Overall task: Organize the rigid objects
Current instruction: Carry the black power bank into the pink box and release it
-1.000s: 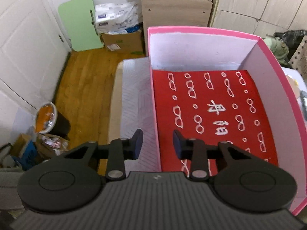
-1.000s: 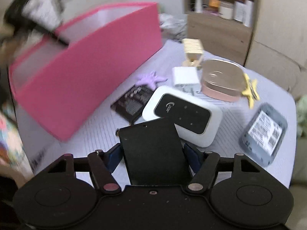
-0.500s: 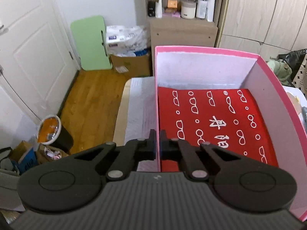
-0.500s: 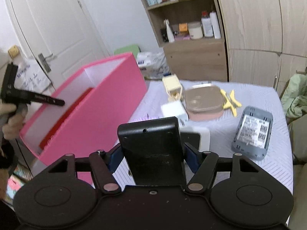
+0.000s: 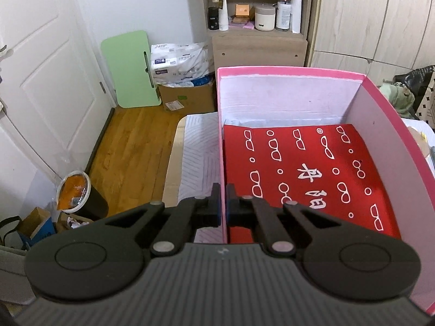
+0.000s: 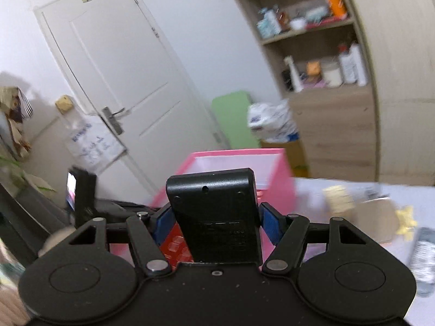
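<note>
A pink box (image 5: 375, 92) with a red patterned sheet (image 5: 307, 179) on its floor stands on the table. My left gripper (image 5: 223, 203) is shut on the box's left wall, one finger outside and one inside. In the right wrist view my right gripper (image 6: 214, 220) is shut on a flat black device (image 6: 217, 212), back side up, raised in front of the pink box (image 6: 282, 190). The other gripper's body (image 6: 81, 198) shows at the left of that view.
Blurred on the table at the right lie a pale block (image 6: 338, 197), a tan case (image 6: 380, 220), a yellow star piece (image 6: 406, 218) and a grey device (image 6: 424, 260). A door (image 6: 122, 81), a shelf unit (image 5: 258, 24) and a bin (image 5: 78, 195) stand beyond.
My left gripper closed onto the pink box's left wall. My right gripper lifted the black device off the table and swung toward the box, tilting upward.
</note>
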